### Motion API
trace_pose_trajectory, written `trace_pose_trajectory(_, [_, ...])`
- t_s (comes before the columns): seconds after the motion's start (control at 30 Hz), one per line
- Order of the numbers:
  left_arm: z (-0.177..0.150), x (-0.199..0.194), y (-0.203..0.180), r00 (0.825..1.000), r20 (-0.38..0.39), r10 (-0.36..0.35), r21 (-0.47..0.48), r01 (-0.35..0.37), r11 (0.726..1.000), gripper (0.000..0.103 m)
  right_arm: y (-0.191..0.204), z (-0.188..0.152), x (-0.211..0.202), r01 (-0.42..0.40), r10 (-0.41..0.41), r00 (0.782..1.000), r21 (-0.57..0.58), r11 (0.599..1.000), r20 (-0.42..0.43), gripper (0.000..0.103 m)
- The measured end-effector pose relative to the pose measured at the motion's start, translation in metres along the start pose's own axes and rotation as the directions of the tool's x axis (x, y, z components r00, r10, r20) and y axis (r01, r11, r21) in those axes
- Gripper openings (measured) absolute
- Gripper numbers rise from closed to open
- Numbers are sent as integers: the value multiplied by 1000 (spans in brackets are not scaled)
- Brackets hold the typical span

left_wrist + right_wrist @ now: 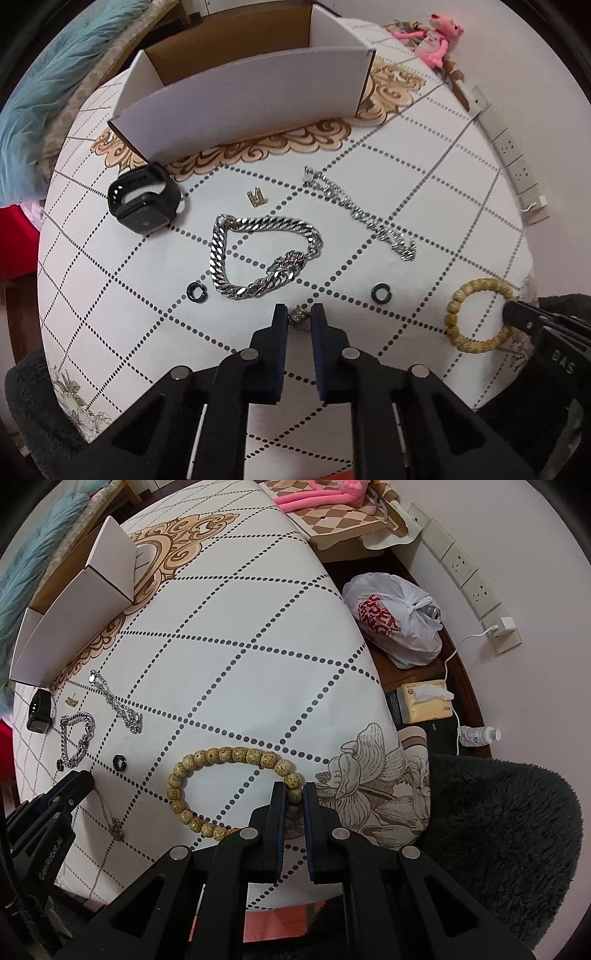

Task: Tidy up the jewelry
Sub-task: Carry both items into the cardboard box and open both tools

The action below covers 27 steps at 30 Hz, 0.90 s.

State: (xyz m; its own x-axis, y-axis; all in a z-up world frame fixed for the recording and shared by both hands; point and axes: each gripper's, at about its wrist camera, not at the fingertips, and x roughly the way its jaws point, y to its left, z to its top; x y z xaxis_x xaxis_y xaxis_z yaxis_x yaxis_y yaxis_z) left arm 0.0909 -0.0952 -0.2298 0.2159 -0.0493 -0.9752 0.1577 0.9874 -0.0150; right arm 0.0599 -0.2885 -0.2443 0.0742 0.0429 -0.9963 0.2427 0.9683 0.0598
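Shown from both wrist views, the left gripper [299,314] was closed on a small silver pendant [298,316] at the near edge of the table [461,206], its fine chain [110,818] trailing toward the person, while the right gripper [293,794] was clamped on one side of the beaded bracelet [229,755], whose loop lay flat on the cloth and extended to the left of the jaws. Both pieces were thus held well short of the open white box [243,99], which stood at the far side of the table, straight ahead of the left gripper and far off to the left of the right one. Between the grippers and the box were left the heavy silver chain [258,254], the crystal bracelet [362,214], two dark rings [380,293], a gold charm [256,196] and the black watch [146,203]. The left hand was judged the nearer to the box, so the carry would pass forward over the loose pieces.
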Motion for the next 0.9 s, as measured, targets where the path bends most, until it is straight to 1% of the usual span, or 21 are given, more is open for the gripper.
trace_pose_trajectory(0.1, [-3, -15, 8, 999, 27, -21, 0, 21, 1000, 10, 0, -1, -6, -51, 51, 999, 10, 999, 2, 9])
trace_pose_trajectory(0.23, [-5, -40, 21, 997, 62, -52, 1, 52, 999, 10, 9, -4, -27, -112, 113, 993, -18, 994, 38, 9])
trace_pose_trajectory(0.27, [-11, -49, 30, 996, 71, -61, 0, 61, 998, 10, 13, -5, -33, -127, 128, 991, -27, 992, 49, 9])
trace_pose_trajectory(0.33, [-13, -63, 38, 993, 90, -75, -8, 76, 997, 10, 19, -5, -45, -155, 157, 986, -44, 987, 63, 9])
trace_pose_trajectory(0.43, [-6, -77, 43, 989, 118, -89, -19, 92, 996, 10, 30, -2, -65, -193, 199, 976, -79, 978, 82, 9])
trace_pose_trajectory(0.57, [5, -106, 49, 980, 163, -116, -32, 123, 992, 10, 48, 7, -90, -251, 263, 960, -123, 960, 99, 9])
trace_pose_trajectory(0.63, [13, -120, 52, 973, 189, -128, -35, 137, 990, 10, 58, 16, -105, -282, 299, 948, -148, 948, 108, 9])
trace_pose_trajectory(0.77, [42, -146, 61, 958, 243, -151, -31, 163, 986, 10, 82, 40, -132, -323, 354, 925, -206, 924, 137, 9])
trace_pose_trajectory(0.9, [81, -160, 74, 946, 286, -151, -24, 164, 986, 10, 111, 75, -156, -330, 381, 908, -261, 907, 176, 9])
